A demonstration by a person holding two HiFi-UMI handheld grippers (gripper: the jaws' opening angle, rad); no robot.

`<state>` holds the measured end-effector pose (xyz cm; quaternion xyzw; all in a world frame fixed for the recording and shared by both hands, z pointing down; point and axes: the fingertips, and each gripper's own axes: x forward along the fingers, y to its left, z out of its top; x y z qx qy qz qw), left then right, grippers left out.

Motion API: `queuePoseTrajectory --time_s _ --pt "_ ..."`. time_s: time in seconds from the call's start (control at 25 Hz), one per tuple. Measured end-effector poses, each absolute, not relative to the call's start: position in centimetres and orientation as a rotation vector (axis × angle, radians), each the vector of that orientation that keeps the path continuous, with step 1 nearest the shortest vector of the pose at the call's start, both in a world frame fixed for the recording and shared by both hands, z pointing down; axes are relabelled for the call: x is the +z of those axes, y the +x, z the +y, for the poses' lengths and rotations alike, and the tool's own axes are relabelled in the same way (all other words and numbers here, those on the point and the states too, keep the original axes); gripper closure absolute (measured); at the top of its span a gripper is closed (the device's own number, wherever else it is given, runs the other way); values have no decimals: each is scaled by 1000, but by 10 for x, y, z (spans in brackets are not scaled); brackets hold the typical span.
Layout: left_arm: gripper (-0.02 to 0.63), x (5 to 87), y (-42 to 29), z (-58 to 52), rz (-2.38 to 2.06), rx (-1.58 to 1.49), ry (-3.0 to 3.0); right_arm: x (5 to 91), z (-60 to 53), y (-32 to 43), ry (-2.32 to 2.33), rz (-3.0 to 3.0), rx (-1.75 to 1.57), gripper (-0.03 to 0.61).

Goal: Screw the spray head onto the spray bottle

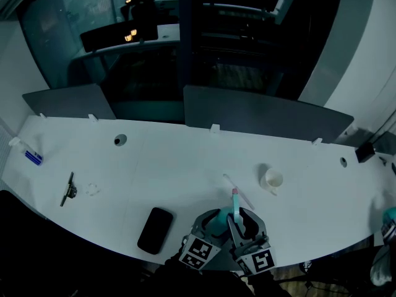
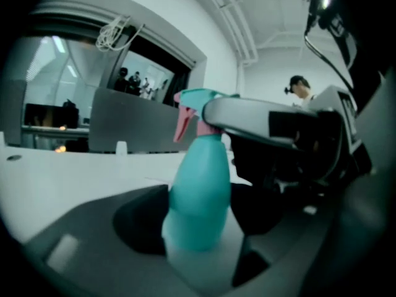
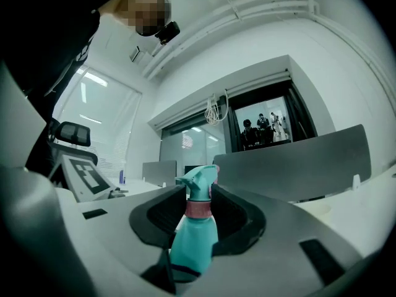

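Observation:
A teal spray bottle (image 2: 199,190) stands upright between my two grippers at the table's front edge. My left gripper (image 2: 198,224) is shut on its body, with a dark pad on each side. The teal spray head (image 3: 199,181) with a pink collar (image 3: 199,209) sits on the bottle's neck. My right gripper (image 3: 199,214) is shut on the spray head at collar height. In the head view the left gripper (image 1: 213,220) and right gripper (image 1: 246,220) meet around the bottle (image 1: 237,212). The bottle's base is hidden.
A black phone (image 1: 154,229) lies left of the grippers. A white cup (image 1: 272,179) and a thin pale stick (image 1: 244,198) sit just beyond them. A small black tool (image 1: 68,189) and a blue item (image 1: 33,158) lie far left. Grey partitions (image 1: 260,113) line the table's back.

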<state>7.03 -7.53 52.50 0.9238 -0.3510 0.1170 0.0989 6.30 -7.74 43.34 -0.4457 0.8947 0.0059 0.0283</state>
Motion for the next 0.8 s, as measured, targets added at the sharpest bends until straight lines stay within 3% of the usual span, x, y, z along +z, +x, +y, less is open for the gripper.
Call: queuePoseTrajectory --time_s 0.8 --pt "299 535 68 -69 -1039 459 2798 446 -61 72 -1310 2954 -7 448"
